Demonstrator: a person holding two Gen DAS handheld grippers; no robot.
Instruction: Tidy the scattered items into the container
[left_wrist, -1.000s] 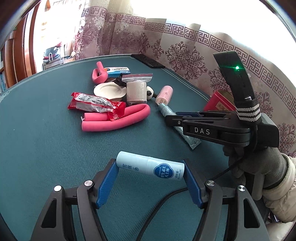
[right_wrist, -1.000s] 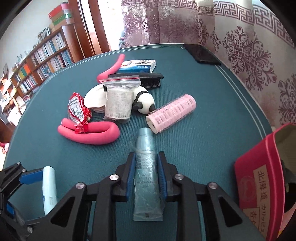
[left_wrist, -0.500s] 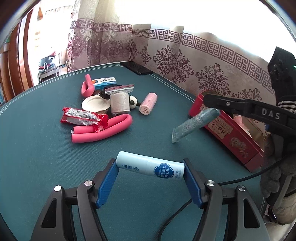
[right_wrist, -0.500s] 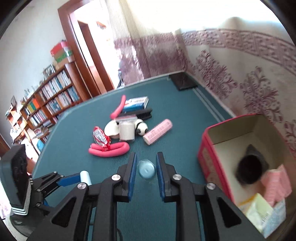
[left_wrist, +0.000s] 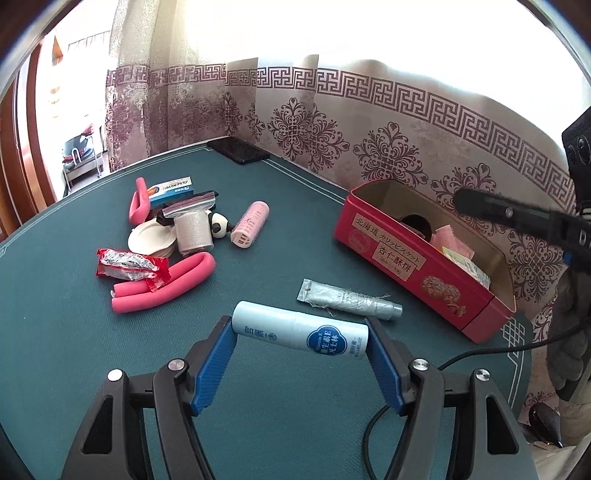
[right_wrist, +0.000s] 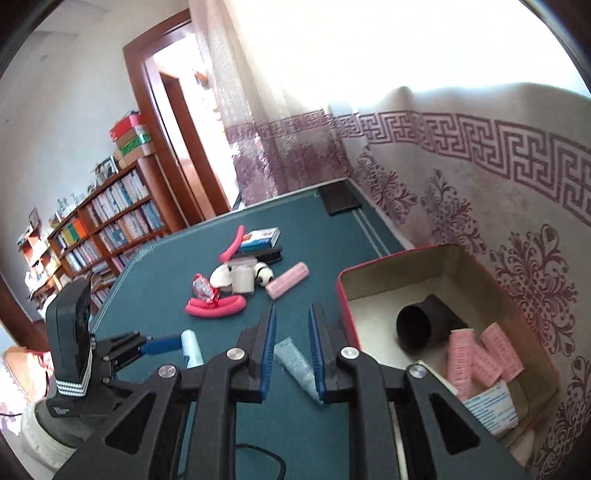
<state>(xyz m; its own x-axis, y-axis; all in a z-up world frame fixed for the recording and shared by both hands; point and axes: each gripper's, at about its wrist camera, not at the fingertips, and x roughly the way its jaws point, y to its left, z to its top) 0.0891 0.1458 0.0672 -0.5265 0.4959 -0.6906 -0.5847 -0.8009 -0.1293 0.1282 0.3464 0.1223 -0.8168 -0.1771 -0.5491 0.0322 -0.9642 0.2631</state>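
Note:
My left gripper (left_wrist: 299, 325) is shut on a pale blue and white bottle (left_wrist: 301, 330), held crosswise by its ends a little above the green table. A grey tube (left_wrist: 347, 301) lies flat on the table, just in front of the red box (left_wrist: 406, 254). My right gripper (right_wrist: 293, 310) hangs high beside the box's near-left corner. Its jaws are opening and grip nothing. The tube (right_wrist: 295, 363) shows through their narrow gap, down on the table. The box (right_wrist: 369, 266) holds a black cup (right_wrist: 417, 326), pink rollers (right_wrist: 480, 354) and packets.
A pile sits mid-table: bent pink foam rollers (left_wrist: 166, 291), a red wrapper packet (left_wrist: 129, 264), a pink hair roller (left_wrist: 251, 225), a bagged gauze roll (left_wrist: 194, 232), a blue box (left_wrist: 173, 190). A dark phone (left_wrist: 238, 150) lies by the curtain. A cable (left_wrist: 461, 360) trails at the right.
The grey tube has left my right gripper and now lies on the table by the box. The right gripper rose beside the box. My left gripper carried the bottle toward the box.

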